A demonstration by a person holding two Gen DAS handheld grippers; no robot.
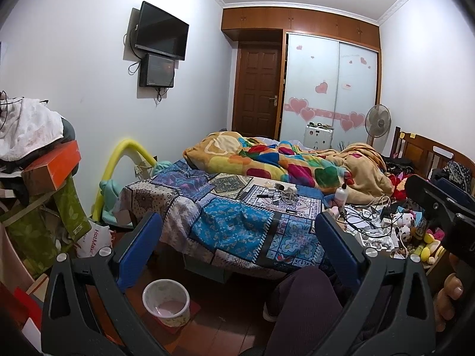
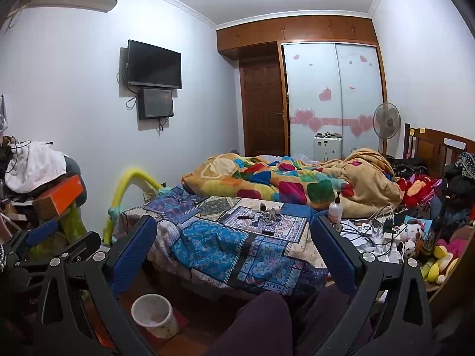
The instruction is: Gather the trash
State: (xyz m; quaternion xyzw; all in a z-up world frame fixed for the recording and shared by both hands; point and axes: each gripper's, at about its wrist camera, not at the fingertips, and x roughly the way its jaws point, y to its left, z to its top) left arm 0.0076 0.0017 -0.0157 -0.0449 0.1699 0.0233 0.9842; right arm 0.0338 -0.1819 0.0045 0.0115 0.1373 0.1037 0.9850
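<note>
A white waste bin (image 1: 166, 301) (image 2: 153, 314) stands on the floor by the bed's near corner, with only a pale lining visible inside. Small loose items (image 1: 282, 195) (image 2: 264, 213), white scraps, tangled cord and dark sticks, lie on the patchwork cover (image 1: 231, 228) (image 2: 207, 246). My left gripper (image 1: 237, 237) is open and holds nothing, well short of the bed. My right gripper (image 2: 234, 243) is also open with nothing between its blue pads. Part of each gripper shows in the other's view: the right one (image 1: 439, 204), the left one (image 2: 44, 234).
A person's dark-clad leg (image 1: 305, 305) (image 2: 261, 323) sits low between the fingers, a hand (image 1: 451, 296) at the right. A pump bottle (image 2: 335, 207), cables and plush toys (image 2: 412, 237) crowd the bedside. Piled boxes and clothes (image 1: 44, 166) stand left.
</note>
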